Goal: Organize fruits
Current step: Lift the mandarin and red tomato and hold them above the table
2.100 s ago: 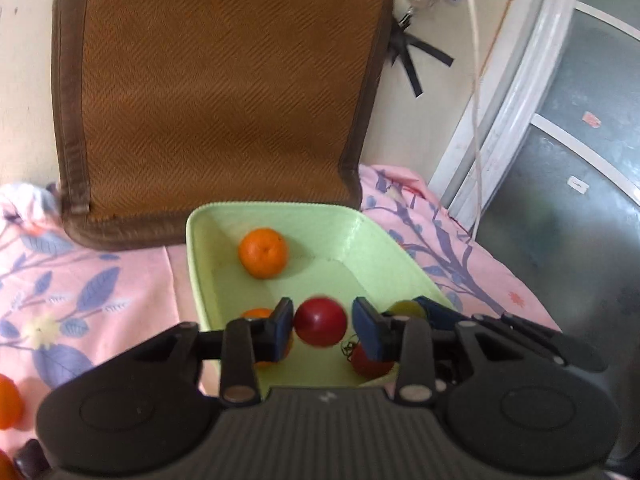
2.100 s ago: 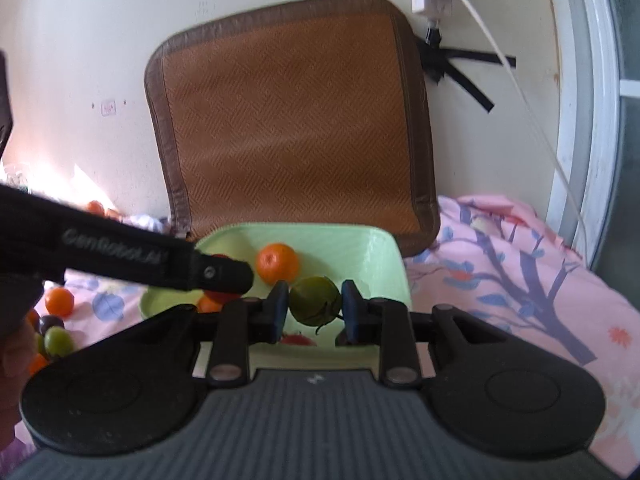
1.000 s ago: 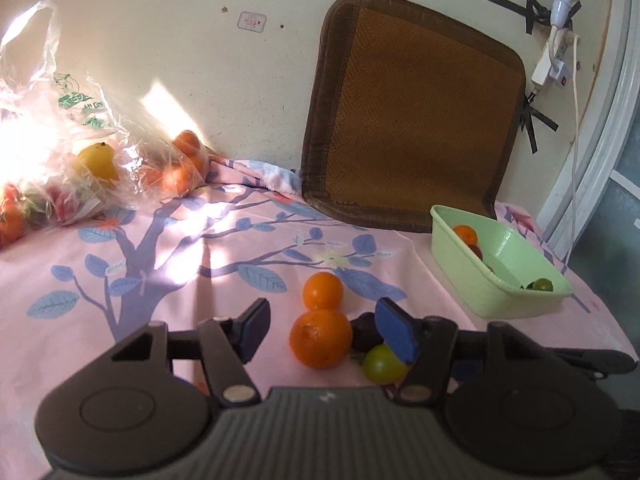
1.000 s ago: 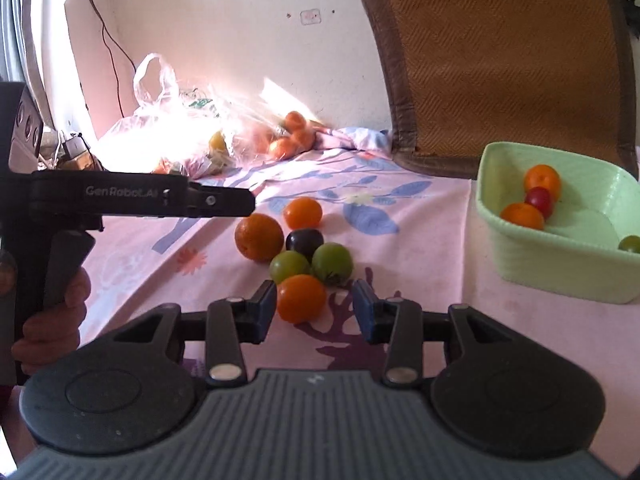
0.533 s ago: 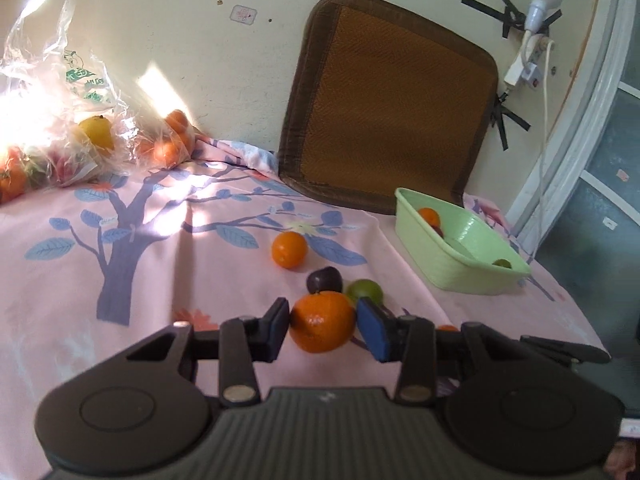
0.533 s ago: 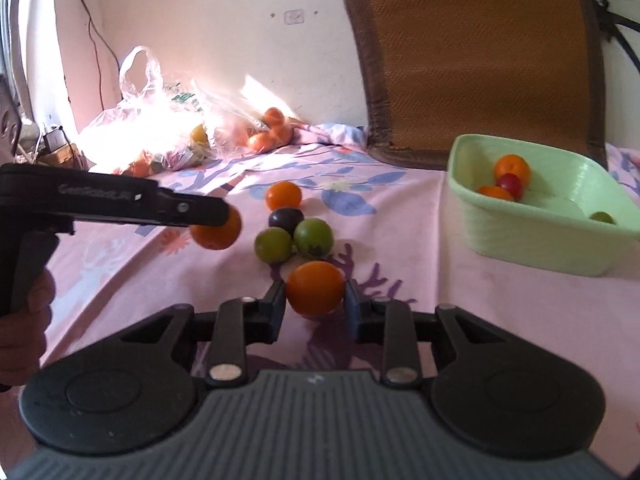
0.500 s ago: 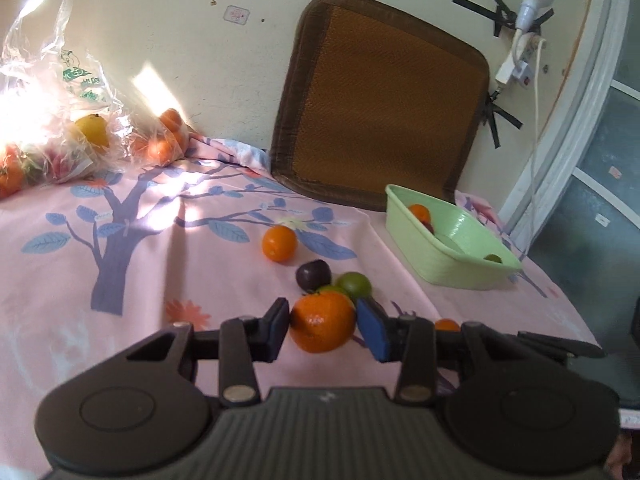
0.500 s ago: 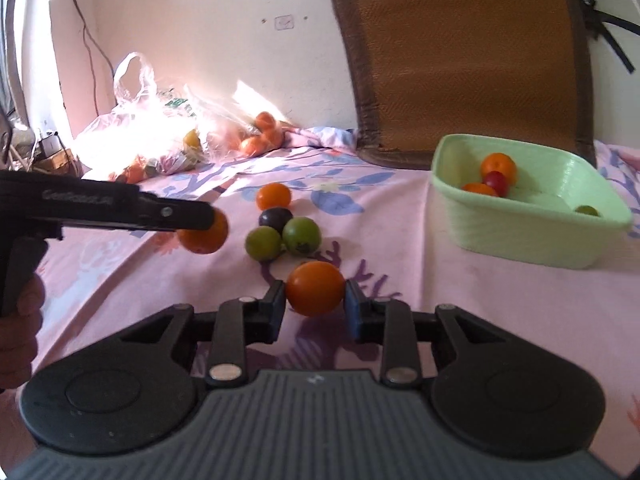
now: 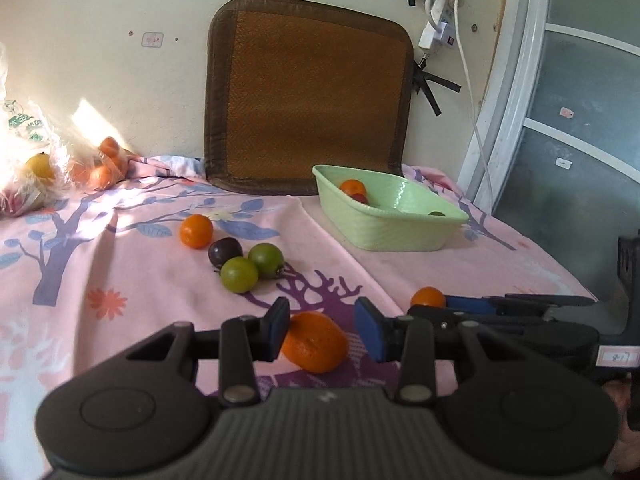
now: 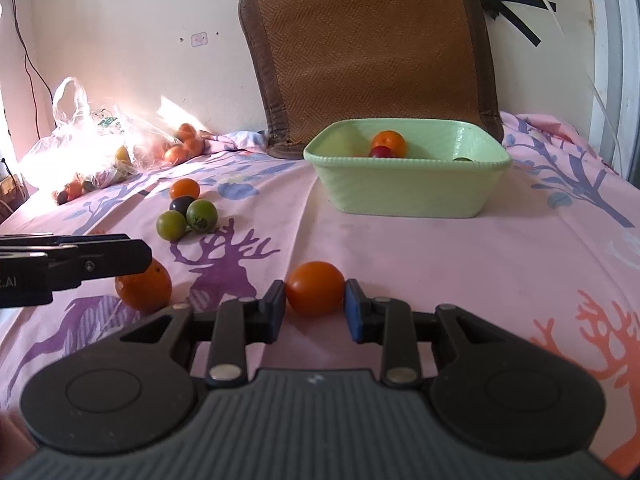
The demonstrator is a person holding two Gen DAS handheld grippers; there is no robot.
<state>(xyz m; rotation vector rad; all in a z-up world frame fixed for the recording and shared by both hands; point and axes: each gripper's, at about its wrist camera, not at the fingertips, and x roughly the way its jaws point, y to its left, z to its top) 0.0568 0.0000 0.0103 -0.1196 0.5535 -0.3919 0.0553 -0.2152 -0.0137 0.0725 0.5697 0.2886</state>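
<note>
Left wrist view: the left gripper has just closed its jaws from wide to narrow around an orange. The left pad touches the fruit; a sliver of gap shows at the right pad, so whether the hold is firm cannot be told. A second ago the orange lay loose on the pink cloth between spread jaws. The green basket stands well apart, ahead and to the right, with 3 fruits inside. 4 fruits are left in a cluster on the cloth: 1 small orange, 1 dark plum and 2 green fruits.

Right wrist view: the right gripper has likewise just narrowed, and both pads now press on an orange tomato, low over the cloth. The basket sits ahead, well apart.

Assessment: both hands moved from approach to grasp. The next stage is probably carrying both fruits to the basket; the left hold should be confirmed first, since a round fruit may roll out.
</note>
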